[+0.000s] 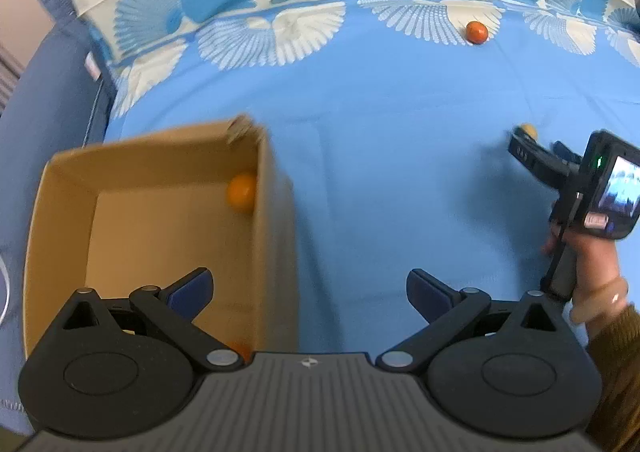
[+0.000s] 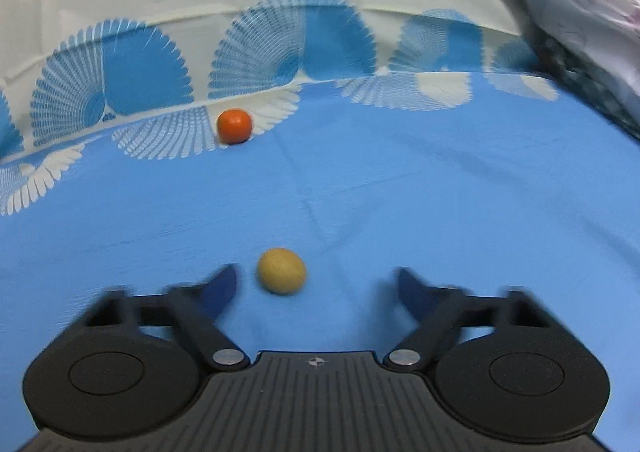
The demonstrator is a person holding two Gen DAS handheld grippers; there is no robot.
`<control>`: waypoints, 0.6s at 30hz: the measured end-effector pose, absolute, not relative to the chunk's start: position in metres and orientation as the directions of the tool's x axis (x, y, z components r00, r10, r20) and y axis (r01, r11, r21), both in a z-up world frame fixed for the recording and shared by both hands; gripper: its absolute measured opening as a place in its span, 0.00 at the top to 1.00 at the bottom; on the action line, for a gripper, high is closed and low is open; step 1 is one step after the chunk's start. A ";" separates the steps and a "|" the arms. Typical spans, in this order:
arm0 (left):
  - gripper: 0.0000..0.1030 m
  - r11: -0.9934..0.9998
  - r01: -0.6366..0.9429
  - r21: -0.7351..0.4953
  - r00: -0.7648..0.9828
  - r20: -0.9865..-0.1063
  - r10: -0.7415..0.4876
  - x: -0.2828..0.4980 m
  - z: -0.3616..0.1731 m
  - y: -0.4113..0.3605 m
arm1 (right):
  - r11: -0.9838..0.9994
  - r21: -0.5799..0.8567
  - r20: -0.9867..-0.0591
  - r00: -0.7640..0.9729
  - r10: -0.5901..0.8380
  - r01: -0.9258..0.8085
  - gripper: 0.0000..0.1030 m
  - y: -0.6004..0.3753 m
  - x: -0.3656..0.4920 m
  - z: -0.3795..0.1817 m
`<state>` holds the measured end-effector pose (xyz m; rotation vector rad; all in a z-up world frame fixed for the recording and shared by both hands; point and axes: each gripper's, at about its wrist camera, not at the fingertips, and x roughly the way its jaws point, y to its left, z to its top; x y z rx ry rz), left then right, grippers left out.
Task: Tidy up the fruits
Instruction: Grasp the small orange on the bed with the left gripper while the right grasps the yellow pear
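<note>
Right gripper (image 2: 316,284) closes in on a yellow fruit (image 2: 282,271).
Both grippers' jaws spread, pinching nothing; left gripper (image 1: 310,286) hovers beside the cardboard box (image 1: 276,211) holding an orange (image 1: 242,192).

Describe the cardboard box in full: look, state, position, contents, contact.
The cardboard box is plain brown, open-topped, with smooth tan inner walls and a frayed far corner. It stands upright on the blue cloth, at the left of the left wrist view, partly under the open left gripper. An orange fruit lies in its far right corner. Nothing grips the box.
</note>
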<state>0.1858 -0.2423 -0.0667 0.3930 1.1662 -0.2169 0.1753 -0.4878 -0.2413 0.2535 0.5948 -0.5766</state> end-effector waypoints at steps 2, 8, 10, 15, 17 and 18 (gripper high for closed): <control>0.00 0.904 0.379 0.195 0.399 -0.916 0.030 0.198 -0.073 -0.258 | 0.833 0.028 -0.573 0.692 -0.439 0.553 0.64 -0.486 0.179 -0.242; 0.00 0.880 0.440 0.180 0.449 -0.892 -0.042 0.251 -0.102 -0.322 | 0.705 0.007 -0.561 0.587 -0.584 0.709 0.73 -0.530 0.162 -0.234; 0.00 0.878 0.454 0.153 0.475 -0.875 -0.094 0.273 -0.112 -0.346 | 0.593 0.019 -0.560 0.500 -0.661 0.805 0.73 -0.559 0.150 -0.234; 0.00 0.856 0.515 0.046 0.477 -0.845 -0.241 0.331 -0.141 -0.422 | 0.416 0.054 -0.570 0.370 -0.734 0.908 0.73 -0.598 0.129 -0.239; 0.00 0.853 0.521 -0.010 0.446 -0.849 -0.282 0.359 -0.153 -0.455 | 0.402 0.066 -0.571 0.365 -0.736 0.913 0.73 -0.603 0.128 -0.239; 0.00 0.850 0.524 -0.042 0.426 -0.852 -0.305 0.372 -0.159 -0.468 | 0.401 0.068 -0.572 0.365 -0.734 0.913 0.73 -0.604 0.129 -0.240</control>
